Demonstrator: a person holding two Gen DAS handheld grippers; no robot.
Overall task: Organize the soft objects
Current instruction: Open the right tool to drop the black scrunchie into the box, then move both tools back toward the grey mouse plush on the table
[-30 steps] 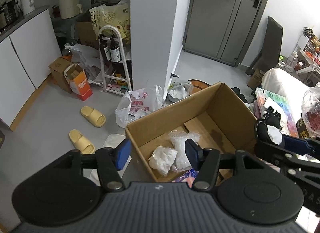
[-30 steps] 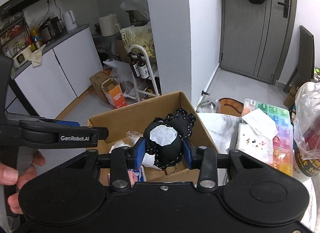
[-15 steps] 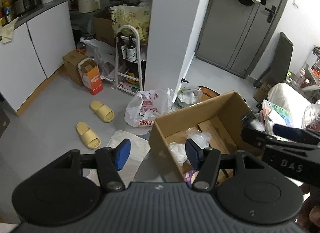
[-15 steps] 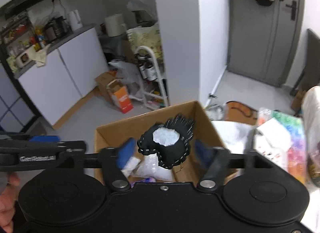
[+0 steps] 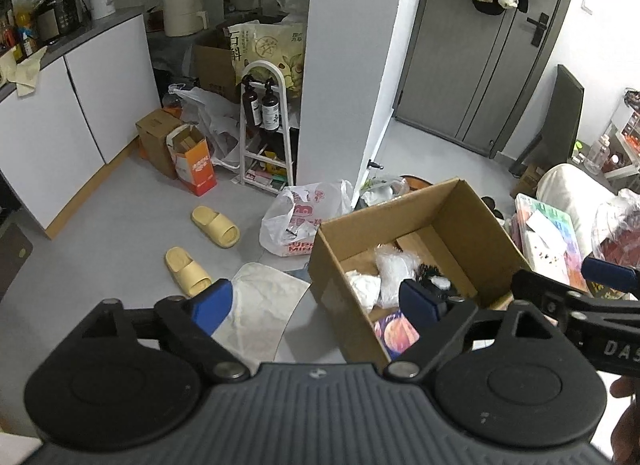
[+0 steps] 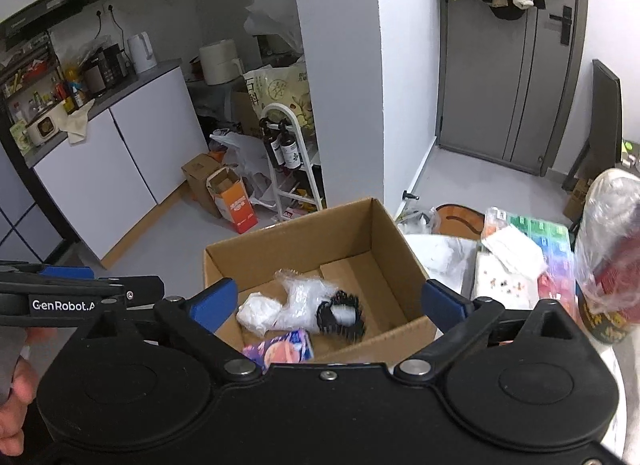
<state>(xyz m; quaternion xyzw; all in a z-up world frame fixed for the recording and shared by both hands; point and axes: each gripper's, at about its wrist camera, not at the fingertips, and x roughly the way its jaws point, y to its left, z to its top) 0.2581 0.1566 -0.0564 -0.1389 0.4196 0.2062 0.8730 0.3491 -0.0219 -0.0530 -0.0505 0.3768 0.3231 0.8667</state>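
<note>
Room: pale grey floor (image 5: 132, 225), white base cabinets (image 5: 72, 121) at upper left of frame, grey double door (image 6: 508, 77) at upper right, white pillar at centre. On the floor, a pair of yellow foam slippers (image 5: 200, 245) and a white printed plastic bag (image 5: 304, 221).

Surface: white tabletop, partly seen at right, carrying a multicoloured compartment pill organiser (image 6: 532, 249) just beside an open brown cardboard box (image 6: 304, 241) at lower centre of frame.

Task item: black soft pouch with white patch and stitched edge (image 6: 341, 317), lying on the box floor, touching a crumpled clear plastic wrap (image 6: 304, 301); a white wadded cloth (image 6: 258, 313) lies to its left, and a purple printed packet (image 6: 280, 347) in the near corner.

Right gripper (image 6: 332, 299): blue-padded fingers spread wide, above the box, pouch below and between them, nothing grasped.

Left gripper (image 5: 316, 301): likewise released and empty, wide apart, over the box's left edge
</note>
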